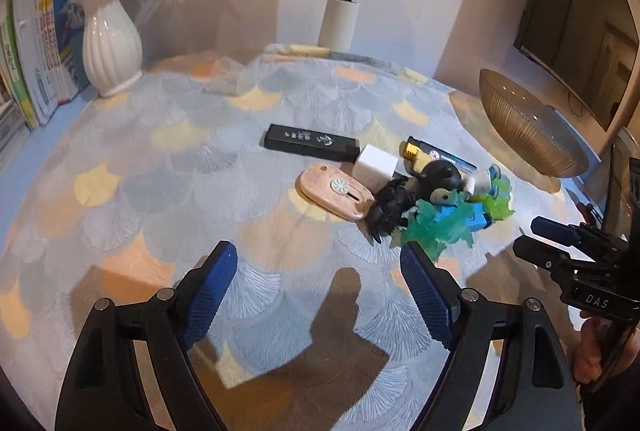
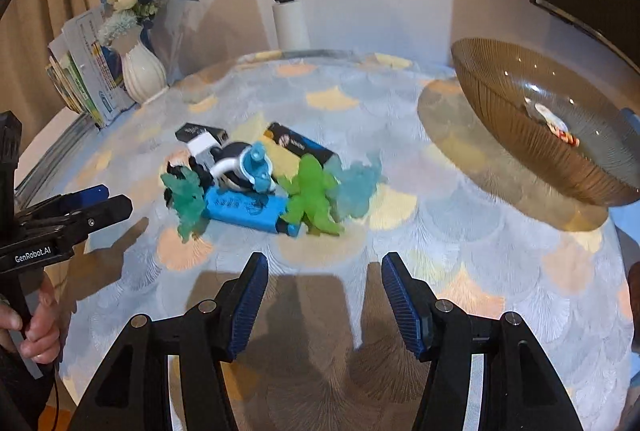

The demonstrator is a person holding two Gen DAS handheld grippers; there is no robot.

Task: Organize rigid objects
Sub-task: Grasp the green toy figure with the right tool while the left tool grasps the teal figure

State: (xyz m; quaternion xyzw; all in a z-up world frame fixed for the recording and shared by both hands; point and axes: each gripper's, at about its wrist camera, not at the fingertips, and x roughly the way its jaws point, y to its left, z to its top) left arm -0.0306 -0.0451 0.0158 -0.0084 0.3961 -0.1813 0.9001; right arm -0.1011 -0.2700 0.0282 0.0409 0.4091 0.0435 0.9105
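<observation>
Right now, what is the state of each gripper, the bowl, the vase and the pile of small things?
Left gripper: open, holding nothing, above the cloth.
Right gripper: open, holding nothing, short of the pile.
Bowl: upright, with one small item inside.
Vase: upright, with flowers in it.
Pile of small things: heaped together on the table, not yet sorted.

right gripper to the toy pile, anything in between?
Nothing. In the right wrist view, only bare tablecloth lies between the open right gripper and the toy pile; the nearest piece is the blue block.
</observation>
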